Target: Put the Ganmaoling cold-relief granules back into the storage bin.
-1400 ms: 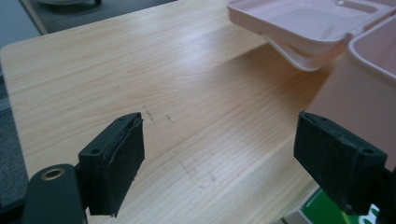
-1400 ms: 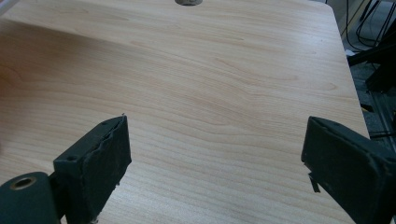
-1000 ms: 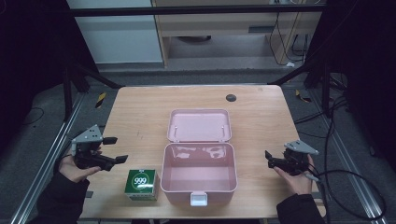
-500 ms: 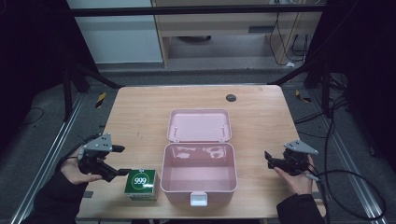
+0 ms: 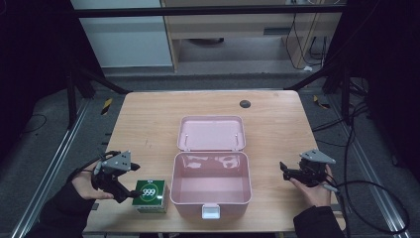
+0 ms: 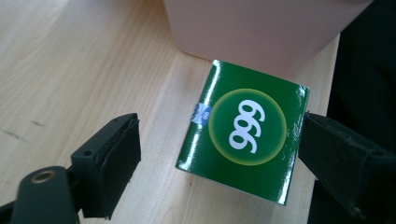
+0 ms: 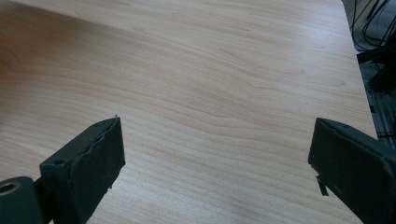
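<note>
High view: wooden table (image 5: 148, 119), rectangular, pale grain, with a small dark round spot (image 5: 244, 103) near its far edge. At the centre, a pink box (image 5: 211, 186), open, its lid (image 5: 211, 133) laid back flat toward the far side and a white latch at the near wall. Just beside the box's left wall, near the table's front edge, a green carton (image 5: 150, 194) marked "999" in white on a round emblem. Left gripper (image 5: 130, 184), held in a dark-sleeved hand at the table's front left, jaws spread and pointed toward the carton, tips just beside its left face. Right gripper (image 5: 283, 168), held at the table's front right, well apart from the box, jaws parted over bare wood, grey plate on top, cable trailing off to the right. Left gripper view: green carton (image 6: 245, 135) lies between the two black jaws, top face toward the camera; the right jaw sits at or against the carton's edge, contact not certain, while the left jaw stands apart from it with bare table between. Pink box wall (image 6: 261, 28) just beyond the carton. Right gripper view: both black jaws wide apart, nothing between them, bare table (image 7: 210, 84) beneath.
</note>
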Demonstrator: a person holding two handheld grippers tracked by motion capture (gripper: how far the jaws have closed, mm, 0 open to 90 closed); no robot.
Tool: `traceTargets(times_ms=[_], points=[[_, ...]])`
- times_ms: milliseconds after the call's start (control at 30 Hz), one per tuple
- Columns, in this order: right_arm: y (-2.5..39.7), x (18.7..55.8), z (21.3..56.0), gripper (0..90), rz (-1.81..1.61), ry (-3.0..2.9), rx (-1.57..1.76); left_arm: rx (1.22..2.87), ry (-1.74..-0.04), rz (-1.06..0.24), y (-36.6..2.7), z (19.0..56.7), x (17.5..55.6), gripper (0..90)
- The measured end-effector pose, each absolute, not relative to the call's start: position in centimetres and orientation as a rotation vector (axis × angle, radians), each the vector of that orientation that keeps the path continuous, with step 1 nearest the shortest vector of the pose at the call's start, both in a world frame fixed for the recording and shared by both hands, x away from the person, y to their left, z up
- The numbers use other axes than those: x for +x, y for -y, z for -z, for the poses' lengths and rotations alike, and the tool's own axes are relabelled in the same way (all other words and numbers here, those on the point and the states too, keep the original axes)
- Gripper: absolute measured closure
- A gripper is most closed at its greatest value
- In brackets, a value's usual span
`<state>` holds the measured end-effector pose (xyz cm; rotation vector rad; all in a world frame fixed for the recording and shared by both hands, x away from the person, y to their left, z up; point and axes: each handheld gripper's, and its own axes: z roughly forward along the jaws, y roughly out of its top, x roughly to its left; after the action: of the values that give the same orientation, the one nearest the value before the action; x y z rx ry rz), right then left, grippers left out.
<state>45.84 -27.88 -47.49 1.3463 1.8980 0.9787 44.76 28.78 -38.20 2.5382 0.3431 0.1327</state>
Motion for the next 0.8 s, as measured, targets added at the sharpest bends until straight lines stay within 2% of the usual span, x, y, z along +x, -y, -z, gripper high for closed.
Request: traceTargets(times_ms=[800], points=[[27.7, 46.0, 47.7, 2.0, -0.945, -1.922, 1.346, 2.634, -0.234, -0.078, -26.1, 39.8, 45.0, 6.7]])
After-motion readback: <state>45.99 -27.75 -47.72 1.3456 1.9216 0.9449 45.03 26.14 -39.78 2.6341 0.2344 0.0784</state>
